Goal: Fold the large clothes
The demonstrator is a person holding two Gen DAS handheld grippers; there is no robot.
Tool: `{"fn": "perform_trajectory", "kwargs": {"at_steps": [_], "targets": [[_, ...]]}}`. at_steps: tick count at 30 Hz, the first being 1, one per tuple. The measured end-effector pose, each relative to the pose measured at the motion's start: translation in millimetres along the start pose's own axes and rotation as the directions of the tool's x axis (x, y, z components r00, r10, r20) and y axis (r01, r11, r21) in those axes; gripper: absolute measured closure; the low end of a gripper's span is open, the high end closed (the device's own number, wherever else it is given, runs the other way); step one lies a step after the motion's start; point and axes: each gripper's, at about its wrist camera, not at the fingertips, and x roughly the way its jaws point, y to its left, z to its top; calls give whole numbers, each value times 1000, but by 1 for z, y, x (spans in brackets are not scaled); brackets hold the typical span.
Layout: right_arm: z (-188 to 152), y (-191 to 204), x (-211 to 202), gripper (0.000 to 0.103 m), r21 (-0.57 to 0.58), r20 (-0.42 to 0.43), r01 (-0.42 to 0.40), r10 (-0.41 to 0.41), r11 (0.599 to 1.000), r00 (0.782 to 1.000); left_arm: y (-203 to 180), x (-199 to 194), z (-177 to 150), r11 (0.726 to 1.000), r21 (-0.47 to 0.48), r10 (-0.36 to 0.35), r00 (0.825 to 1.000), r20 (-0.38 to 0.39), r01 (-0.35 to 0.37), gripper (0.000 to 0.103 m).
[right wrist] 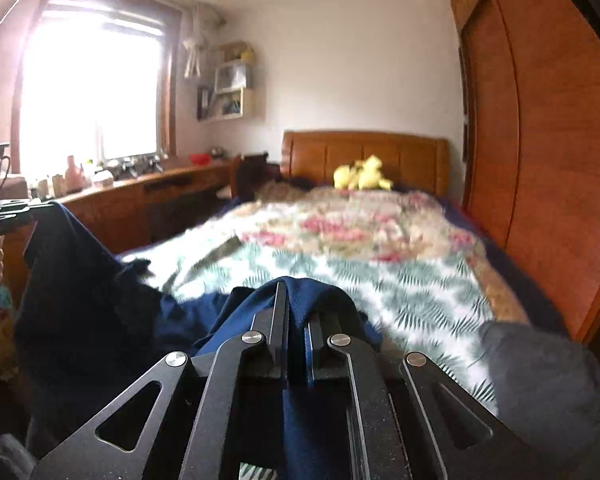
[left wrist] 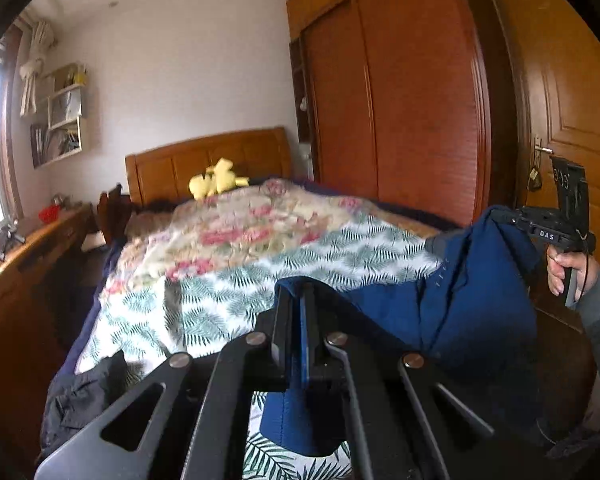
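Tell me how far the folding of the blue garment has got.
Done: the blue garment is picked up, with the left gripper and the right gripper each shut on an edge. In hand: it hangs stretched between them above the bed, the cloth sagging in loose drapes. Left: no fold shows yet; it must still be laid flat on the leaf-print cover and folded. A dark garment also waits at the bed's near corner.

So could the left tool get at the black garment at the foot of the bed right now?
Probably not: the left tool is shut on the blue garment and would need to let go first. Otherwise the black garment lies uncovered below it.
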Motion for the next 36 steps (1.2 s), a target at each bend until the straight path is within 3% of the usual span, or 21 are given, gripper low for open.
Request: {"fn": "perform_trajectory", "kwargs": {"at_steps": [3,7,11,16,25,28,30,36], "targets": [[7,-2,-18,100,-13,24,5,-4,1000,1000,7,5,1,1000,-8,28,1000,-13,-29,103],[0,-17,-4,100,10,-23,35,-35,999,999,27,44,-12,996,-55,60,996,-61,-63,103],[-18,-45,47,100,58,-120,107,-99,993,988,40,95,-28,993,-73,78,989,-125,-88,103],[-44,-62,110,100,22,-203,191,-183,981,962,48,147,-48,990,-88,89,977,-195,-108,103],[-99,-75,162,95,16,-338,215,-197,977,920,54,193,-100,977,-90,163,945,-283,-196,103],[-109,-74,167,82,-3,-359,233,-218,973,908,57,189,-113,973,-113,164,948,-271,-201,102],[-114,-74,167,56,-14,-359,259,-247,966,900,59,184,-120,971,-112,175,950,-260,-209,101],[-114,-56,156,47,-65,-334,283,-288,957,897,60,169,-136,965,-105,213,953,-216,-239,92]]}}
